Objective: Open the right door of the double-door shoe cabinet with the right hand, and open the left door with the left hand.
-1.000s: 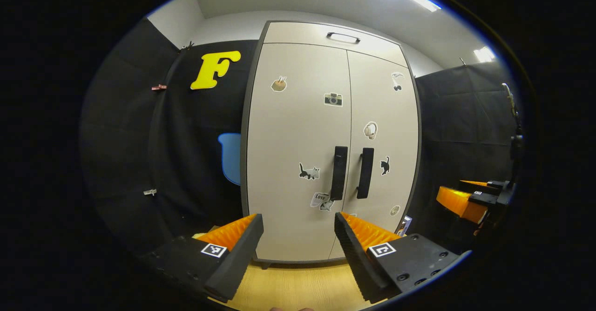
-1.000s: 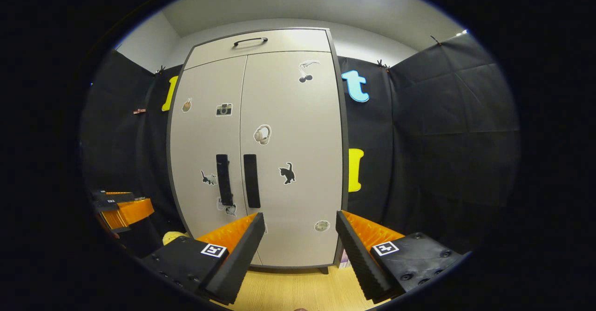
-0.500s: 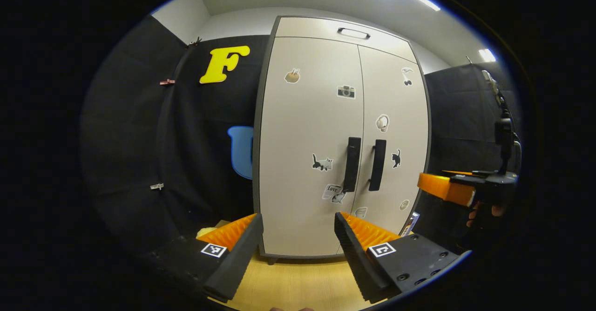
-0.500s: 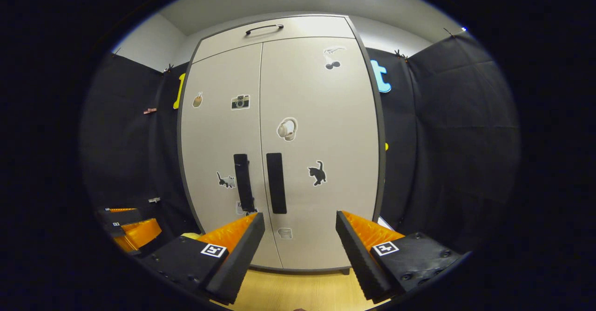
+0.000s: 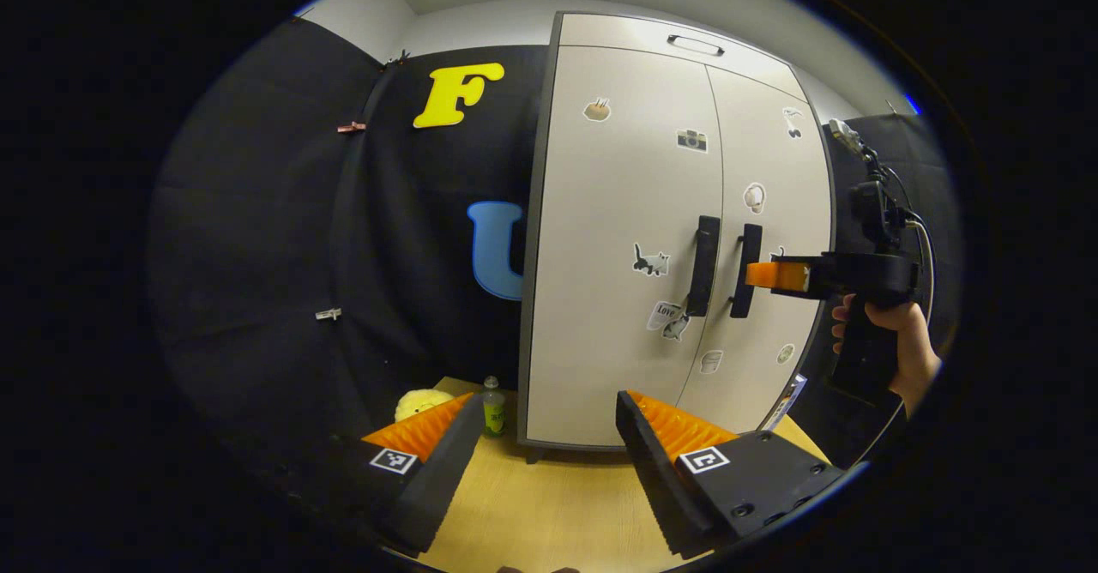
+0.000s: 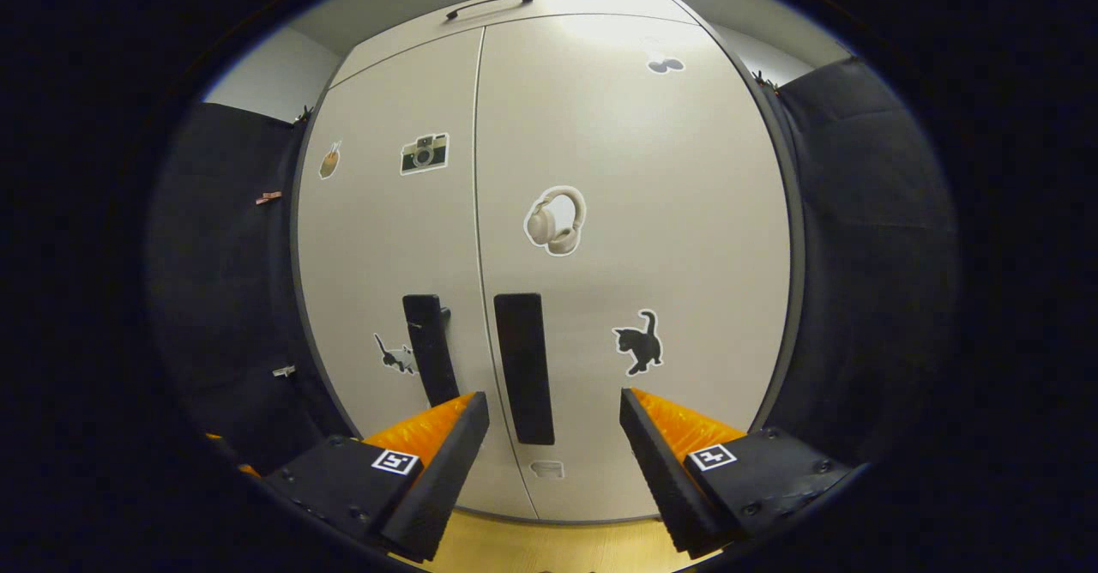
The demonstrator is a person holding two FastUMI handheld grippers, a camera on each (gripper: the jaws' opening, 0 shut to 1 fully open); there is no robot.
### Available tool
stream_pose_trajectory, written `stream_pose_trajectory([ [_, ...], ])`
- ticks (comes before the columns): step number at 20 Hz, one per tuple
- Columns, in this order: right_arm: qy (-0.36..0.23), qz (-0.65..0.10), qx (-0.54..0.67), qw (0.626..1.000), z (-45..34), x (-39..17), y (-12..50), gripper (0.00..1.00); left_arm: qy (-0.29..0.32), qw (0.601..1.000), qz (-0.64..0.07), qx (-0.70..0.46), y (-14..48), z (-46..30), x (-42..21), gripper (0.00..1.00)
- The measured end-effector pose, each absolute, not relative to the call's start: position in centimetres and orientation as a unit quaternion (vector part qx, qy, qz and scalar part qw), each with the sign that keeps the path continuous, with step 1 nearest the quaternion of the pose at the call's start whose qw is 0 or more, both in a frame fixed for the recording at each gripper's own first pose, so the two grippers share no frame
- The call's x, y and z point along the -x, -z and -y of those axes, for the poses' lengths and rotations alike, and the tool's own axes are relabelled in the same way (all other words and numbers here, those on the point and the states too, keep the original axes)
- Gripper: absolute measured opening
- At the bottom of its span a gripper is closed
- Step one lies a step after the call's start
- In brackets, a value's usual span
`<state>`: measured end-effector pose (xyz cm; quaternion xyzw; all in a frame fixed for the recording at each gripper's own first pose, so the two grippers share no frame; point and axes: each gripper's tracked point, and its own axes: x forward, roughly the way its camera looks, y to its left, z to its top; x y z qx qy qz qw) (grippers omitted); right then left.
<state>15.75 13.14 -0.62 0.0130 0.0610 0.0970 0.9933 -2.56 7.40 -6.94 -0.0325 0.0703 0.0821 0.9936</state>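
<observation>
Pale beige laminate covers both doors of the shoe cabinet [image 6: 600,127], and both doors are fully closed. The cabinet stands upright on a light wood floor [image 5: 549,504].

**Right door handle.** In the right gripper view, the right door handle [image 6: 524,367] is a black vertical bar just right of the centre seam. It lies ahead of your right hand-held gripper [image 6: 553,449], slightly left of the midline between the two fingers. Its long axis runs vertically, while the gap between the fingers runs horizontally, so the fingers can straddle the bar from either side. The fingers are spread wide and grip nothing.

**Left door handle.** The left door handle [image 6: 429,346] stands parallel to it, just across the seam.

**Left gripper view.** Your left hand-held gripper [image 5: 549,444] is also spread and empty. It sits well back from the cabinet. From here the left door handle [image 5: 703,264] lies up and to the right. The right hand-held gripper [image 5: 776,274] appears at the far right, held by a hand [image 5: 892,341], with its tip close to the right door handle [image 5: 745,268]. Contact cannot be confirmed.

**Judgement.** The right hand-held gripper is much the nearer. Shift it slightly left to centre the bar, then advance. Watch that the left finger does not foul the neighbouring handle.

A small bottle [image 5: 491,406] and a yellow plush toy [image 5: 420,403] sit left of the cabinet base.
</observation>
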Motion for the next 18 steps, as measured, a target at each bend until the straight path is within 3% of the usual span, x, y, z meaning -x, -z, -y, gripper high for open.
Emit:
stream_pose_trajectory([
  [5,-0.09,-0.073,-0.007,0.993,-14.3,-19.0,1.4,0.95,-0.109,0.991,-0.076,0.028,7.6,-8.9,3.9,0.95],
  [10,-0.102,-0.071,-0.009,0.992,-16.1,-19.5,1.0,0.59,-0.122,0.988,-0.08,0.04,8.2,-9.5,5.2,0.95],
  [11,-0.096,-0.07,-0.004,0.993,-16.0,-19.5,1.0,0.4,-0.124,0.988,-0.079,0.04,8.1,-9.7,5.5,0.95],
  [14,-0.1,-0.069,-0.007,0.993,-15.8,-19.5,1.0,0.37,-0.122,0.989,-0.076,0.037,8.0,-9.7,6.2,0.95],
  [18,-0.104,-0.078,-0.019,0.991,-15.8,-19.1,1.1,0.26,-0.102,0.991,-0.079,0.036,8.3,-8.9,6.9,0.95],
])
